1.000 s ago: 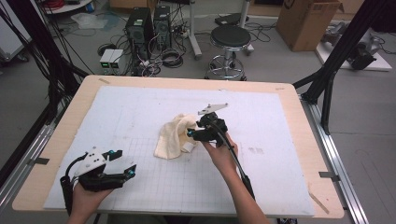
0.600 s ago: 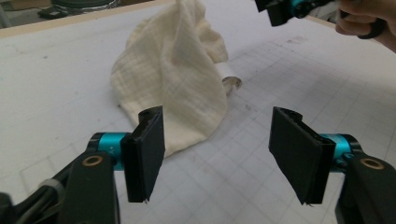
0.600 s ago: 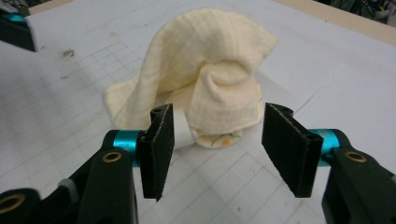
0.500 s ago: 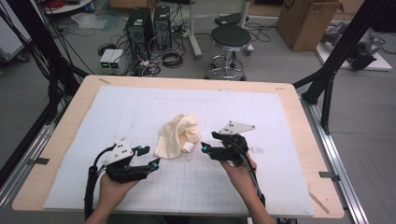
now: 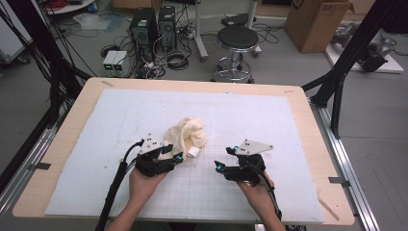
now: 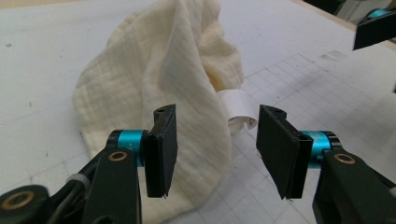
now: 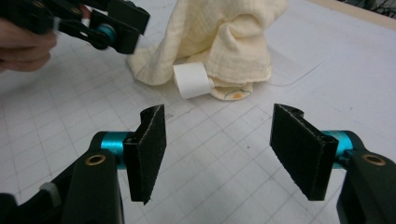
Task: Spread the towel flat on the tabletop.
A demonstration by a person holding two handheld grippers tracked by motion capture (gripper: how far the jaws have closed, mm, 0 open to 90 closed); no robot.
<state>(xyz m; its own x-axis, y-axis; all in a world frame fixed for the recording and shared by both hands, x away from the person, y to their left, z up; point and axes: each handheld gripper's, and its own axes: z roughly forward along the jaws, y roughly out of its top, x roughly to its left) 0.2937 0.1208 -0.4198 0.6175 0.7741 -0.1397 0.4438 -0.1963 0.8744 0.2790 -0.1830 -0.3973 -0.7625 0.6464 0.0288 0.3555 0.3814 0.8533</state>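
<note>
A crumpled cream cloth (image 5: pixel 187 134) lies heaped mid-mat, with a white label (image 5: pixel 194 152) sticking out at its near side. My left gripper (image 5: pixel 175 156) is at the cloth's near left edge. In the left gripper view its jaws stand apart and have just been closing; the cloth (image 6: pixel 159 79) lies partly between them, but the pads do not press on it. The label (image 6: pixel 238 107) sits just beyond the gap. My right gripper (image 5: pixel 222 161) hovers to the right of the cloth, jaws just opening. Nothing is between them (image 7: pixel 217 149); cloth (image 7: pixel 224 37) and label (image 7: pixel 191 80) lie ahead.
A white gridded mat (image 5: pixel 288 120) covers the wooden table (image 5: pixel 72 110). Each gripper trails a black cable toward the near edge. Beyond the far edge stand a stool (image 5: pixel 238 38) and floor clutter. Black frame posts (image 5: pixel 337 82) flank the table.
My left hand came in from the near left corner up to the cloth. My right gripper drew back from the cloth toward the near right, and the cloth settled into a heap.
</note>
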